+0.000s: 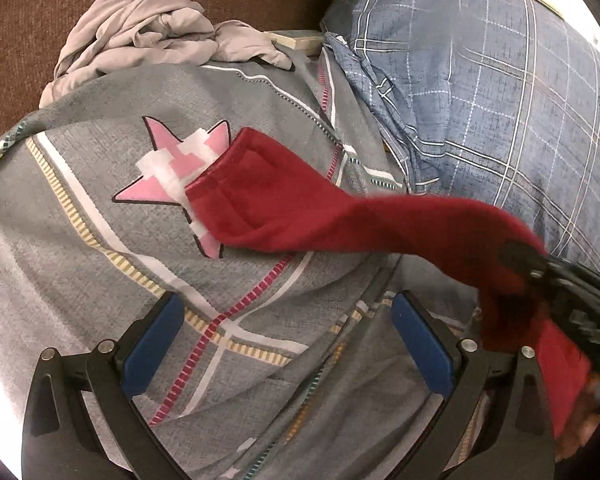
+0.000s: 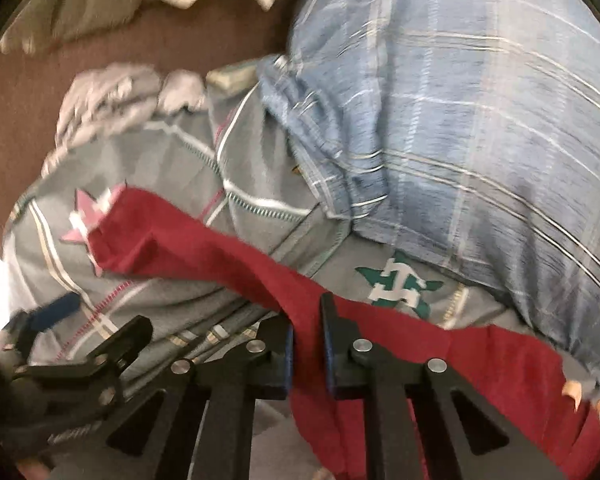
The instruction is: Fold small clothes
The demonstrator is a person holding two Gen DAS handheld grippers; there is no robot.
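Pinching one end, the right gripper (image 2: 306, 344) has its jaws clamped on the soft, floppy dark red fleece garment (image 1: 284, 204); left gripper (image 1: 284, 344) gapes wide, holding nothing — probably best grabbing the far hem.

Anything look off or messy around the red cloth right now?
Nothing damaged. The red cloth is stretched and twisted, one end on the grey bedsheet, the other pinched in the right hand-held gripper. The left hand-held gripper is open and empty. A beige garment lies crumpled beyond.
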